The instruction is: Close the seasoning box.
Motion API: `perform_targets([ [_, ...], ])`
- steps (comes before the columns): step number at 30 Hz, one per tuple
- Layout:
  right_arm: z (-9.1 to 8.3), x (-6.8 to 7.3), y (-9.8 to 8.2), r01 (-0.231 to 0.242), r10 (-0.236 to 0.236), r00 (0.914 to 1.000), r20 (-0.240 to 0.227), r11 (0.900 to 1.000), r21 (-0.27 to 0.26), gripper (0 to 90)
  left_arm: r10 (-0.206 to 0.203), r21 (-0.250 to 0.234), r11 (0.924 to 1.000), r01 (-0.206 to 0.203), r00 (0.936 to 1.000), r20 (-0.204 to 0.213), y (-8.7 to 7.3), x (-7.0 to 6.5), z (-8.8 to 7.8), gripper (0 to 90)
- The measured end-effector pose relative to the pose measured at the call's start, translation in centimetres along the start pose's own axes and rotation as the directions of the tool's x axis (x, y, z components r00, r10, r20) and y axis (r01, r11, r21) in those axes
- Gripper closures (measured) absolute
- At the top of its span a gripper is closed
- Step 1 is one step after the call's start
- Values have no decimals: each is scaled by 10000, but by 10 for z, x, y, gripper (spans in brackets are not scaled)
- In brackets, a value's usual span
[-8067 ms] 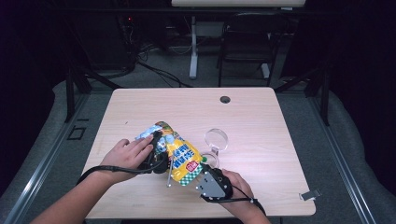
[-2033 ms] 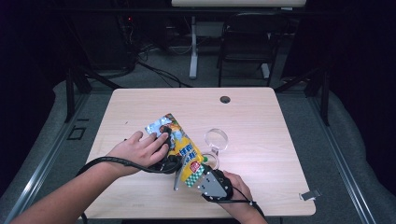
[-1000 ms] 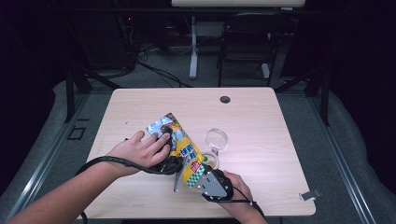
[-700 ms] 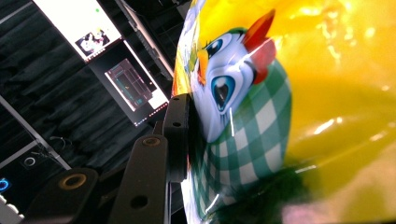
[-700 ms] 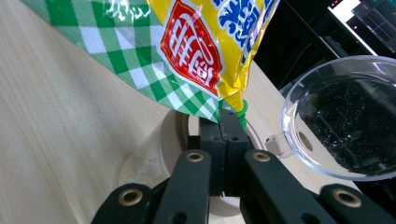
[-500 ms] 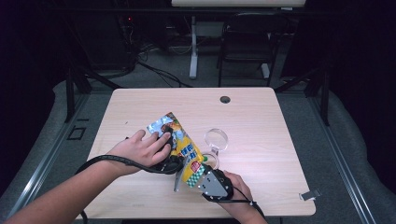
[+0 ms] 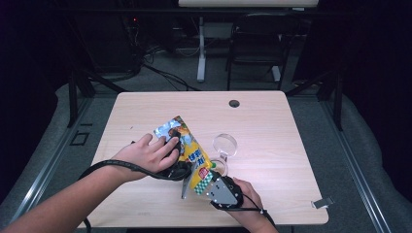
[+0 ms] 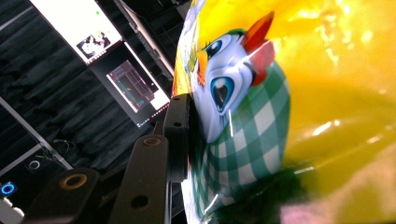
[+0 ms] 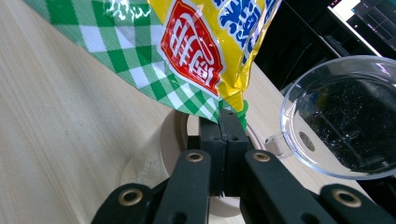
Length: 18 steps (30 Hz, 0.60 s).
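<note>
A yellow snack bag [image 7: 188, 148] with a green-checked end and a cartoon bird is held tilted over the table's front middle. My left gripper [image 7: 179, 167] lies under the person's left hand, pressed to the bag's left side. In the left gripper view one black jaw lies flat against the bird print [image 8: 243, 93], and the bag hides the other jaw. My right gripper [image 7: 209, 178] is shut on the bag's lower corner [image 9: 231, 105], its jaws [image 9: 228, 126] closed tight together. The bag's top points to the far left.
A clear plastic bowl [image 7: 224, 144] [image 9: 341, 116] stands just right of the bag. Under the pinched corner lies a pale ring [image 9: 173, 140]. A small black disc [image 7: 234, 103] sits at the table's back. A metal clip [image 7: 322, 201] lies near the front right corner.
Since 8 s ago the left hand has moved from beside the bag onto it, and the bag has turned a little. Over the last second nothing has visibly moved.
</note>
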State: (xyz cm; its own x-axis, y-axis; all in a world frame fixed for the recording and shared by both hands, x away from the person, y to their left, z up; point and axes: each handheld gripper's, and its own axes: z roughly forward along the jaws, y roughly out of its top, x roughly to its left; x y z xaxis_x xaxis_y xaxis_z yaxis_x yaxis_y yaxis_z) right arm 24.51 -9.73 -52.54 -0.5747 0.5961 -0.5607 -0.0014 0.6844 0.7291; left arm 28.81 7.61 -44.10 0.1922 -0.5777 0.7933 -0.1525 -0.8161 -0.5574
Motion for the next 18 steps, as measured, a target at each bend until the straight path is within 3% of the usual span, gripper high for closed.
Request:
perform_targets([
  [18, 0, 0, 0, -132, 132, 9999, -36, 9999, -76, 900, 121, -6, 9999, -121, 9999, -1, 1, 3, 0, 686],
])
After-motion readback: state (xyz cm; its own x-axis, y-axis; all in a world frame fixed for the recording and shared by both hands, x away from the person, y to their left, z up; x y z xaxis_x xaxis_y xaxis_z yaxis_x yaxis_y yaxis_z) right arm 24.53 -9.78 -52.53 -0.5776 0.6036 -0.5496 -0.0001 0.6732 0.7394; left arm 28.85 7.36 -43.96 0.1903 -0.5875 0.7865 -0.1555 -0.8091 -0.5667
